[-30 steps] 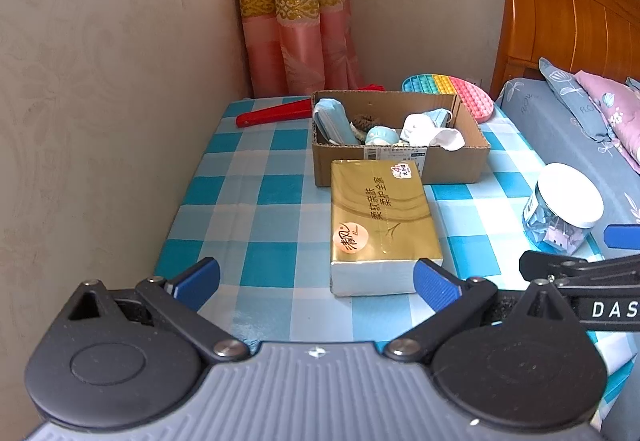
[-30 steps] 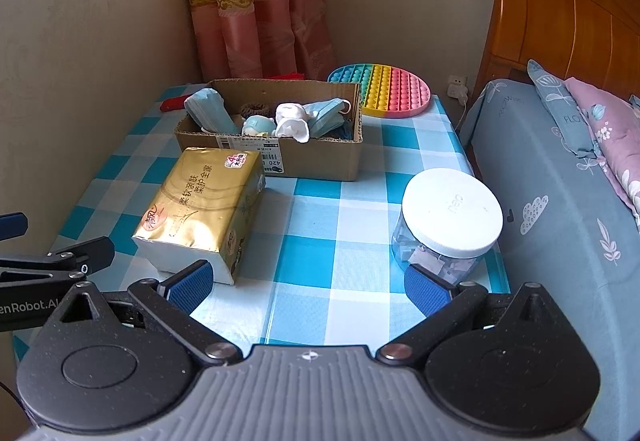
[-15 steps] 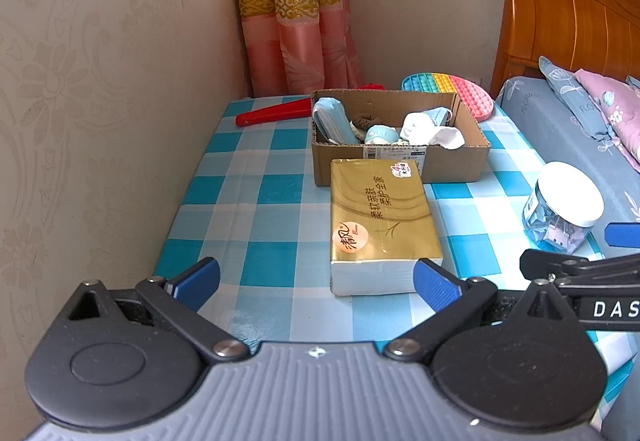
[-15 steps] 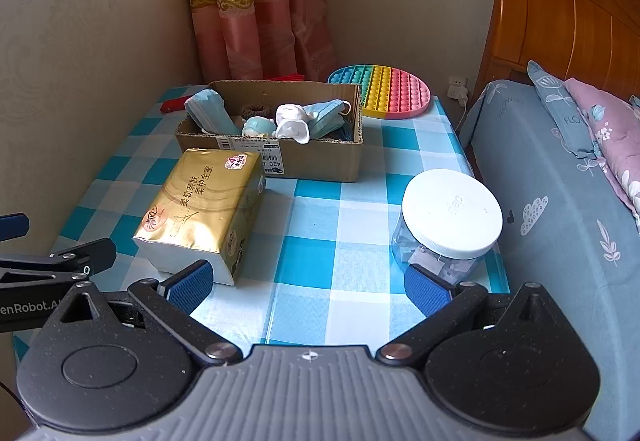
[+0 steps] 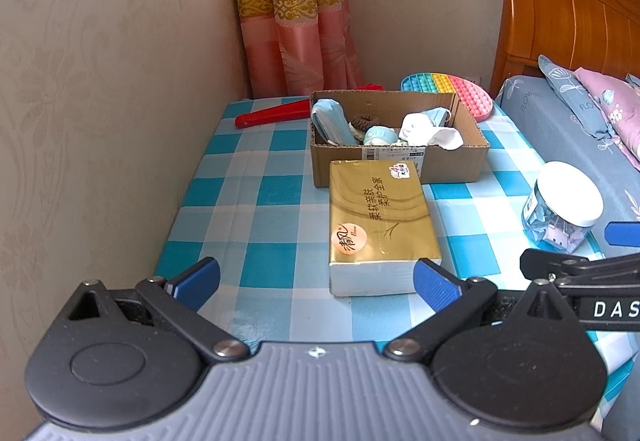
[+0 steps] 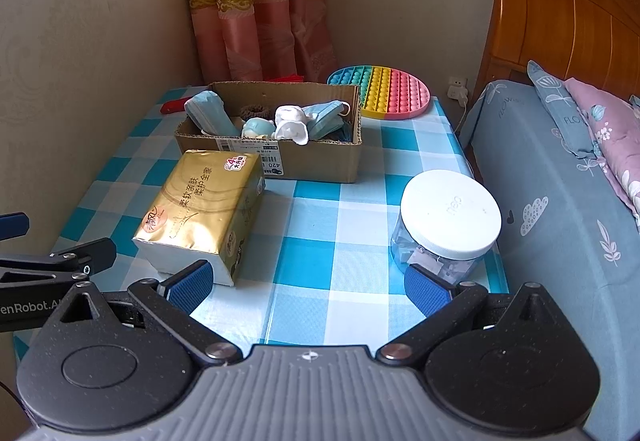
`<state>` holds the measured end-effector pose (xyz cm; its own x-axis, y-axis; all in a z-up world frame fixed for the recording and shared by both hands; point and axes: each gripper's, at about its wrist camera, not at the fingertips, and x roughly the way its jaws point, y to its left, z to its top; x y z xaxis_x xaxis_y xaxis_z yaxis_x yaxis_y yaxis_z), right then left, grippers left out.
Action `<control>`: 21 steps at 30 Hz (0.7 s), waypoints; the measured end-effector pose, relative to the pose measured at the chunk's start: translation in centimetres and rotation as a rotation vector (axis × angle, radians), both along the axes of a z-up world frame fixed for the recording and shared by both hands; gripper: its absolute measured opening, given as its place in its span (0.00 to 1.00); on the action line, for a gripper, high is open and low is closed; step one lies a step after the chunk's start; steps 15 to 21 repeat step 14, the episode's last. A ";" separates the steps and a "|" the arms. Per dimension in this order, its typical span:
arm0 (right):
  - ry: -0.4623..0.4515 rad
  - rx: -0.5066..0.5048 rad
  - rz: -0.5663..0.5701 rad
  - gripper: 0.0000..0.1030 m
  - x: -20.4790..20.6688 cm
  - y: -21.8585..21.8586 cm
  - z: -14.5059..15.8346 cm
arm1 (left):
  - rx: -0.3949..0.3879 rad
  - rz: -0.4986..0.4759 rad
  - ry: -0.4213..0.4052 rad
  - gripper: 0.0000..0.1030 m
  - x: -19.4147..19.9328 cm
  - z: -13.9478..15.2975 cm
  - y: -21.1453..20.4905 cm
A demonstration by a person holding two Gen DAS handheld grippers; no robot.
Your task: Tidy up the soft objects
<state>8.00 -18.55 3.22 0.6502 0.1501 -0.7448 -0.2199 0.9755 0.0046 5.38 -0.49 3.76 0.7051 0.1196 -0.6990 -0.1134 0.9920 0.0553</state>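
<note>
Both claws spread wide and empty, held low over the near edge of the checked surface (image 5: 256, 177): left claw (image 5: 316, 279) just short of the gold tissue pack (image 5: 380, 221), right claw (image 6: 308, 283) over bare cloth between the pack and the white-lidded jar (image 6: 448, 225).

Judged as a pause before a reach, no grasp begun. Cardboard box (image 5: 456, 161) already filled with soft things: folded blue face masks (image 5: 332, 121), a white sock (image 5: 432, 131), a small pale-blue bundle, a dark hair tie. Tissue pack outside the box, its far end touching or just short of the box's front wall; likely the remaining soft item. Room for it inside the crowded box doubtful.

Next move, probably: left claw forward and down across the pack's narrow width, a gentle squeeze only, since the wrapper looks slick and the contents yielding; then a lift over the box wall without dragging the masks.

Left view only: the full length of the red folded fan (image 5: 272, 115) behind the box, and the pack's white near end face-on. Right view only: the whole rainbow pop-it mat (image 6: 380, 93) at the far corner, a wall socket with plug beside the bed (image 6: 560, 201), the jar's lid from above, and the pack's printed side face. Each view also catching the other claw's arm at its edge.
</note>
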 end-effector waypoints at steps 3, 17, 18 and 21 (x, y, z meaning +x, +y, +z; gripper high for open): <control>0.000 0.001 0.000 1.00 0.0 0.0 0.0 | 0.001 -0.001 0.000 0.99 0.0 0.0 0.0; 0.002 0.004 0.001 1.00 0.0 -0.2 0.1 | 0.002 -0.001 0.001 0.99 0.1 0.2 -0.1; 0.002 0.004 0.001 1.00 0.0 -0.2 0.1 | 0.002 -0.001 0.001 0.99 0.1 0.2 -0.1; 0.002 0.004 0.001 1.00 0.0 -0.2 0.1 | 0.002 -0.001 0.001 0.99 0.1 0.2 -0.1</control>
